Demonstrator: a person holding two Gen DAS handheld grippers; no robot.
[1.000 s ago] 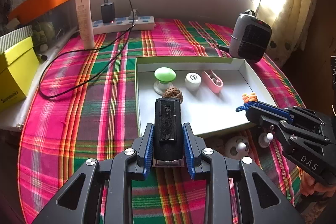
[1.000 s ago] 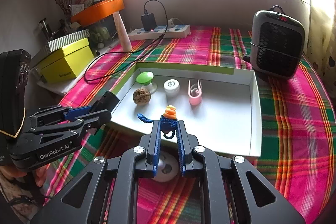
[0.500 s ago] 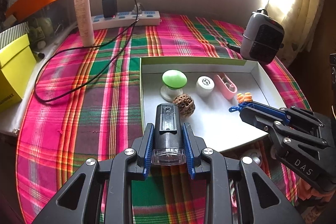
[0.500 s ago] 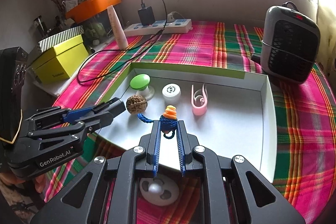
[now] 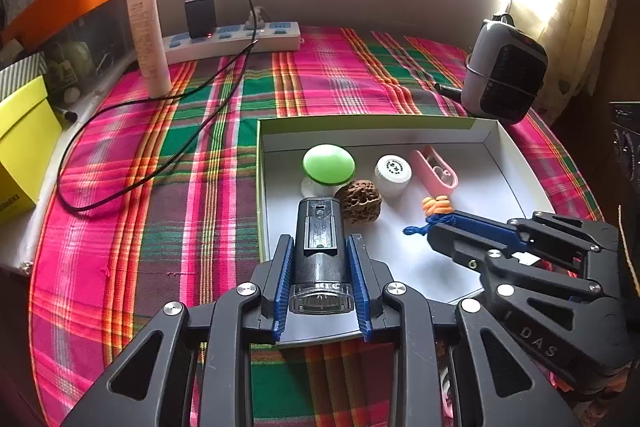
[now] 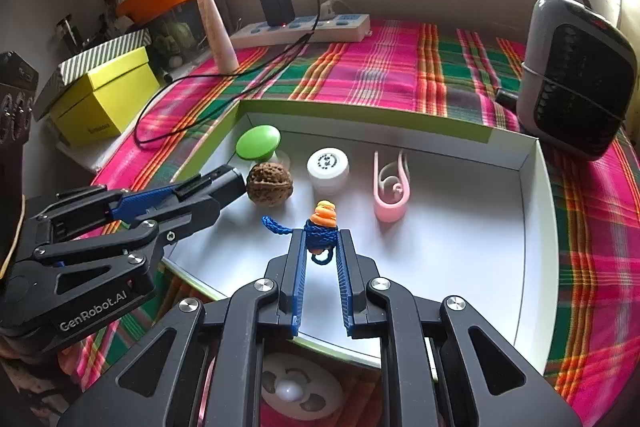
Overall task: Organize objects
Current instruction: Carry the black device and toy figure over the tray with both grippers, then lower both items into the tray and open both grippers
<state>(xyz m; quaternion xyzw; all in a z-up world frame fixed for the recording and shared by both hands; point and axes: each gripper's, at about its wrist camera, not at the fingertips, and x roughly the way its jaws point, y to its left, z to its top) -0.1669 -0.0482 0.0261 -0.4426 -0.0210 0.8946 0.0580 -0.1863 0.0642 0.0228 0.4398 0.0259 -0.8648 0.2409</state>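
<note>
Black cylindrical flashlight [image 5: 320, 247], clear lens end nearest the camera, clamped lengthwise over near-left corner of white tray [image 6: 536, 211]. Blue-and-orange knotted cord charm [image 6: 321, 227] pinched above tray floor. In tray, far side: green knob [image 6: 258, 142], walnut [image 6: 269, 183], white cap [image 6: 328, 167], pink clip [image 6: 390, 187].

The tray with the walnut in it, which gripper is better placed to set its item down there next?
Probably the right gripper: its blue-and-orange knot charm hangs over bare floor of the tray. The left gripper, holding the black cylinder, sits at the tray's near-left edge, crowding the walnut.
</note>
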